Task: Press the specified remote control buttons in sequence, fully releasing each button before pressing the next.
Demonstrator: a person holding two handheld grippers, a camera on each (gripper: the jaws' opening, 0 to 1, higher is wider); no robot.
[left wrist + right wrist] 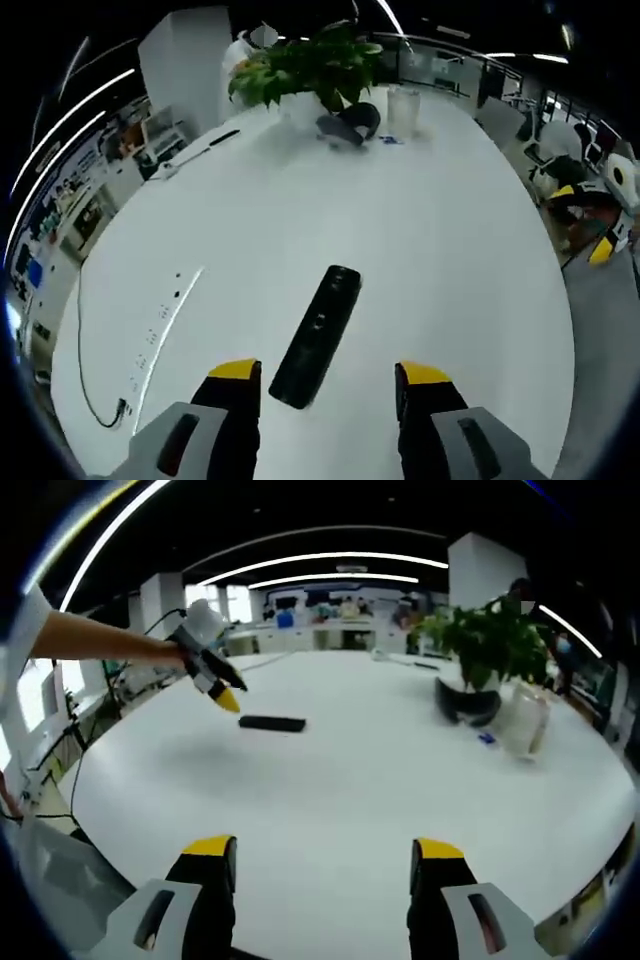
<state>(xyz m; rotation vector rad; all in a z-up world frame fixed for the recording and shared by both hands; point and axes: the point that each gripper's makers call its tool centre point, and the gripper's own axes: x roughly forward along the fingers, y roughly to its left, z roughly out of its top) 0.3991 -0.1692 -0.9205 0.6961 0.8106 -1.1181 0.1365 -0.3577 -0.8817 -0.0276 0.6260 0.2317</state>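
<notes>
A long, slim black plastic remote control (315,336) lies flat on a broad white oval worktop (440,250). In the left gripper view, the left hand-held gripper (330,385), grey with yellow-tipped jaws, is released: its jaws stand wide apart, with the near end of the remote between them and nothing gripped. Whether the tips touch the worktop cannot be told.

In the right gripper view, the right hand-held gripper (322,862) is also released, its yellow-tipped jaws spread over bare white worktop (380,780), well apart from the remote control (272,723), which lies farther off toward the left. There the left hand-held gripper (222,695) comes in from the left on a person's bare forearm (100,640), its yellow tip just beside the remote's left end.

At the far end of the worktop stand a leafy green potted plant (310,65), a dark rounded object (350,125) at its base, and a clear glass jug (403,110) near them.
</notes>
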